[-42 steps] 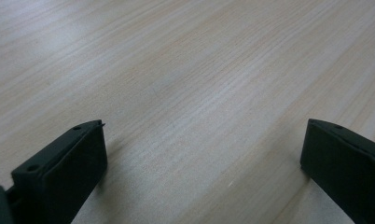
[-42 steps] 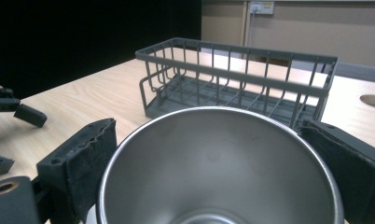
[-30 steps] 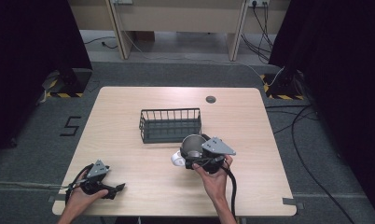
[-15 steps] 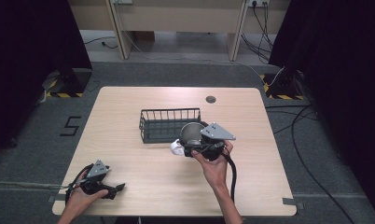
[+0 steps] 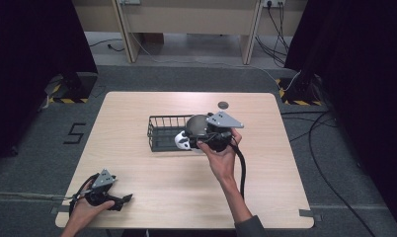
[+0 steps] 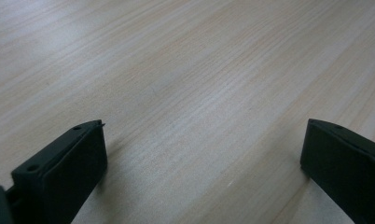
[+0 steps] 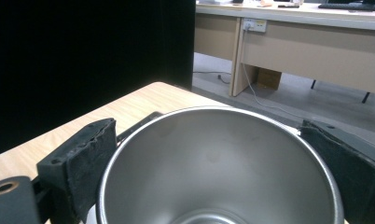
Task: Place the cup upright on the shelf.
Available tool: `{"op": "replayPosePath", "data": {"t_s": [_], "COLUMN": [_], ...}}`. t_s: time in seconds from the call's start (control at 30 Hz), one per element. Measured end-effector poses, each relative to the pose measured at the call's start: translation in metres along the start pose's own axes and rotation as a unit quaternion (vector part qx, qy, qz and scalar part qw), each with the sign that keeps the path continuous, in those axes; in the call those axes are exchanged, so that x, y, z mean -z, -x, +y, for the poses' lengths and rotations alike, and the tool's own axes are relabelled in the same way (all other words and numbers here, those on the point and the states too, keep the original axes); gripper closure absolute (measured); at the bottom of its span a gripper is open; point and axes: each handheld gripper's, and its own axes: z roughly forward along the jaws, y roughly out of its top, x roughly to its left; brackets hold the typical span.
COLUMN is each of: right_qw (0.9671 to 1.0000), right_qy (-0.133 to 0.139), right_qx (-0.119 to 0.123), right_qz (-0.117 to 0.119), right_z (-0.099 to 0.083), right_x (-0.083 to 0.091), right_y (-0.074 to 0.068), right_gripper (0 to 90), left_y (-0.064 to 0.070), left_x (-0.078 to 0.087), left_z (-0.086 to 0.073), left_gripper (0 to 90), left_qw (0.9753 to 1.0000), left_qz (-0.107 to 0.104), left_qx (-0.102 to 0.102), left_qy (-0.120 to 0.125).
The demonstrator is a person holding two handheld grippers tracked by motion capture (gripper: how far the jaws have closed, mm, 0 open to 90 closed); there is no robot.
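Two claws are working here. The right claw (image 5: 199, 134) is gripping a steel cup (image 7: 218, 163), its jaws pressing against the outside of the wall on opposite sides just below the rim, and is holding it above the tabletop (image 5: 265, 177) at the near right corner of a black wire basket (image 5: 169, 132). A small white object (image 5: 180, 140) is sitting just beside the cup, at the basket's near edge; what it is cannot be told. The cup is looking empty, and the basket is showing nothing in the part left uncovered. Being thin polished metal, the cup is probably light, stiff and slippery, so squeezing across the wall near the rim seems the sensible hold. The left claw (image 6: 202, 154) is resting spread wide and empty near the tabletop's near left corner.
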Motion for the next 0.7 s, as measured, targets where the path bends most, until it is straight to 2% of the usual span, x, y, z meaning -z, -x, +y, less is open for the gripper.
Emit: {"op": "replayPosePath", "data": {"t_s": [0.4, 0.7], "right_qw": [0.9998, 0.9995], "right_qy": [-0.007, -0.012], "right_qx": [-0.006, -0.007], "right_qz": [-0.019, -0.027], "right_z": [0.019, 0.026], "right_x": [-0.024, -0.042], "right_y": [0.014, 0.019], "right_gripper": [6.5, 6.5], "left_y": [0.000, 0.000], "left_x": [0.000, 0.000], "left_z": [0.000, 0.000], "left_gripper": [0.0, 0.0], "left_qw": [1.0000, 1.0000], "left_qz": [0.000, -0.001], "left_qx": [0.000, 0.001], "left_qy": [0.001, 0.002]}}
